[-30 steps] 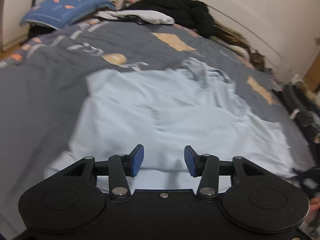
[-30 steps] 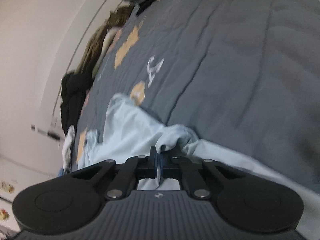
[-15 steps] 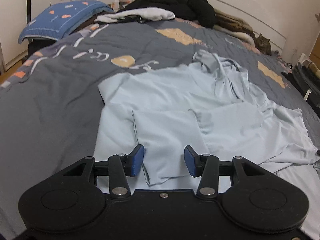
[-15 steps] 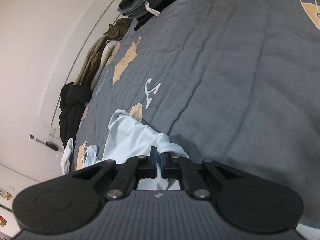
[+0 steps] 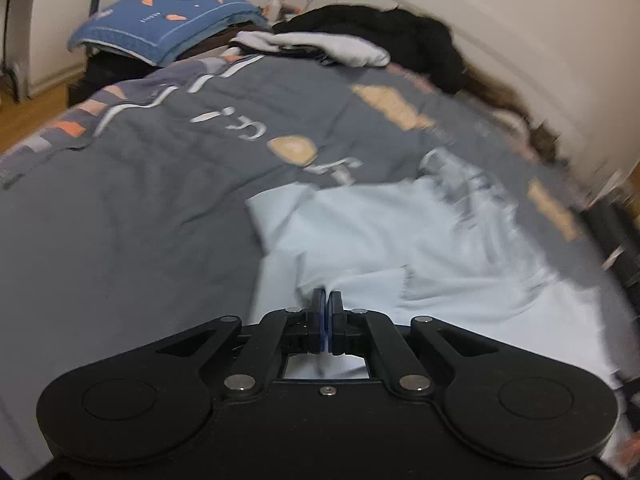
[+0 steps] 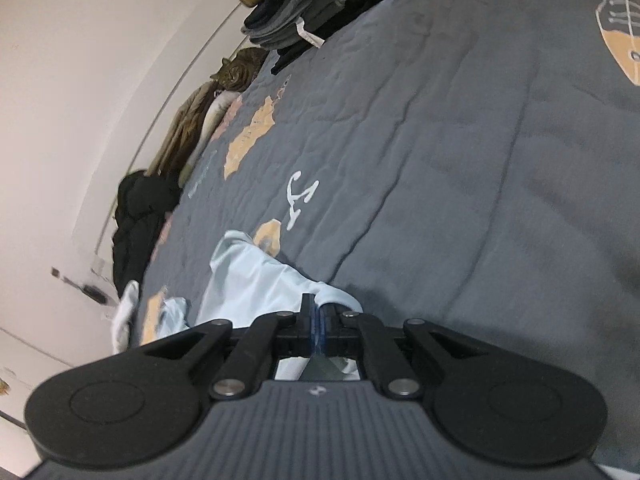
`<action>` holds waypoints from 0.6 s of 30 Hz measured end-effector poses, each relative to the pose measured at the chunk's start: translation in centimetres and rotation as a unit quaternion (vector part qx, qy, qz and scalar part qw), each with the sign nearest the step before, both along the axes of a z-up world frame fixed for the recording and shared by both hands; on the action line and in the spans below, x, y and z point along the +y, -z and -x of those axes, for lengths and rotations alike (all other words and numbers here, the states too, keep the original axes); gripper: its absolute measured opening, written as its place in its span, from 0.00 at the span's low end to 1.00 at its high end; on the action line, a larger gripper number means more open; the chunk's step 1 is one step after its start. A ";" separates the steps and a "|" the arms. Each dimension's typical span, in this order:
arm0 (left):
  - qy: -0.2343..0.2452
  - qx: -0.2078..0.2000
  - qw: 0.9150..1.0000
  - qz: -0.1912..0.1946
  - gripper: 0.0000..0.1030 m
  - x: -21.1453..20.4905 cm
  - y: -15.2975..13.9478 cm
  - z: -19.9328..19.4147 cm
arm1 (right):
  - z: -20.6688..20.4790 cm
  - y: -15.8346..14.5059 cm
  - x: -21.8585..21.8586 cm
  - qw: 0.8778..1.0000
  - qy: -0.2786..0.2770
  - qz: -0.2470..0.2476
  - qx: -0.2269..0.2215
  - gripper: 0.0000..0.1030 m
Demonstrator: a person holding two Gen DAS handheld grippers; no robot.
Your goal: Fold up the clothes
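Pale-blue shirt [image 5: 392, 240]: spread on grey bed quilt [image 5: 120, 220]; far part motion-blurred.
Left gripper [image 5: 327, 312]: fingers pinched shut on shirt fold.
Right gripper [image 6: 316, 320]: fingers clamped on shirt [image 6: 256, 284] edge; fabric beneath hidden.

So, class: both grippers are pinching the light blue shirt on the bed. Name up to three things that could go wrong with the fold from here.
1. The left gripper pinches only a small bunch of the light blue shirt; thin fabric might slip out when lifted.
2. The shirt lies wrinkled, one layer already lapped over, so creases may get folded in.
3. The right gripper holds a bunched edge low over the grey quilt; dragging could skew the fold.
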State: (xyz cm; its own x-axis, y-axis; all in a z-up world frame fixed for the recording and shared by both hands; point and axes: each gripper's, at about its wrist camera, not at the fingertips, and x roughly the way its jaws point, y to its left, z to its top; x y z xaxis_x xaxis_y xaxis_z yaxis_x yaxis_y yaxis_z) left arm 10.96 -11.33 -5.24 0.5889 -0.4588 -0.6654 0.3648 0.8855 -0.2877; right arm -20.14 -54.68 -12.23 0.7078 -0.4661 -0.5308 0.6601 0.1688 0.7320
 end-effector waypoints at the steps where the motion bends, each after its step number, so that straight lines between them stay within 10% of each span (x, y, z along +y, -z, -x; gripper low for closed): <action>1: -0.001 -0.002 1.000 -0.005 0.06 0.0 -0.2 0.0 | -0.2 0.0 0.0 1.000 -0.009 0.000 0.013 0.02; 4: -0.003 -0.006 1.000 -0.021 0.12 0.1 -0.8 -0.1 | -0.6 -0.4 0.0 0.999 -0.030 0.001 0.041 0.03; 7: -0.008 -0.021 0.999 -0.026 0.55 0.2 -1.5 -0.1 | -1.2 -1.6 0.2 0.995 -0.059 0.009 0.083 0.06; 12: -0.012 -0.035 0.999 -0.001 0.55 0.7 -1.9 -0.3 | -1.2 -5.1 2.2 0.981 -0.095 0.090 0.141 0.12; 18: 0.003 -0.007 1.000 -0.002 0.51 0.1 0.0 -0.9 | -1.7 -5.7 2.8 0.986 -0.121 0.091 0.070 0.34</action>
